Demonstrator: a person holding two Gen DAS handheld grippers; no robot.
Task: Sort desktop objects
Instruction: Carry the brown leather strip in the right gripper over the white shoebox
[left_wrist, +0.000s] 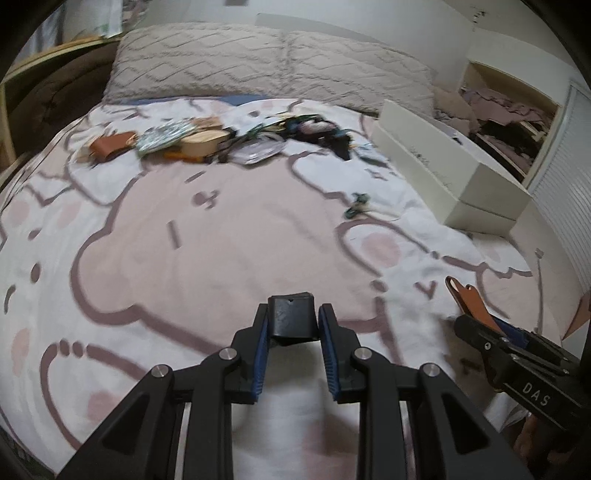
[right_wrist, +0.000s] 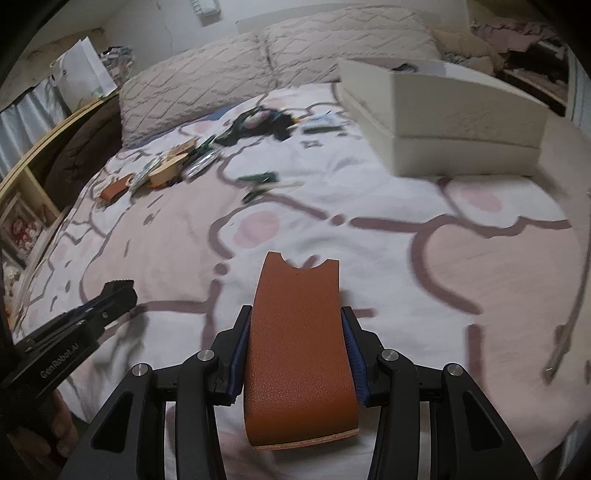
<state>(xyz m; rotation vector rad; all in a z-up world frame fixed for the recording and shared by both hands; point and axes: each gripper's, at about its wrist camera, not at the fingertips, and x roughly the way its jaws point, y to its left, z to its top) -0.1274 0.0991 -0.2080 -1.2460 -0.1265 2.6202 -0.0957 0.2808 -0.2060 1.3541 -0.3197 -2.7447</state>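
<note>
A: Left hand-held gripper (left_wrist: 293, 325)?
B: Clamped on a small black block (left_wrist: 291, 314), blue pads pressing both its sides. Block sticks out past the fingertips, above the bed (left_wrist: 184, 229).

A: Right hand-held gripper (right_wrist: 295, 332)?
B: Gripping a brown leather case (right_wrist: 299, 343) by its two long edges. Case runs lengthwise between the fingers, notched end pointing away, tan cut edge at the near end. Held over the bed too.

A: Do they see each other?
B: Yes. Left view has the right one at the lower right edge with the brown case poking out of it. Right view has the left one at the lower left, with fingers (right_wrist: 61, 432) of a person's hand under it.

A: Bedspread?
B: Pink and white, cartoon outlines in mauve. Blurry in both views.

A: Middle distance?
B: A few small green bits (left_wrist: 356, 205) lying loose on the bedspread, too blurred to name.

A: Further back?
B: White box (left_wrist: 443, 173) to the right, sitting on its own lid or base. Something dark shows inside from the right view, can't tell what.
A: And left of it?
B: Clutter pile (left_wrist: 221, 138) strung across the bed: another brown case (left_wrist: 110, 146), a wooden oval piece (left_wrist: 205, 142), foil packets, dark tangled stuff. Behind everything, two grey pillows (left_wrist: 269, 62) at the head of the bed.
</note>
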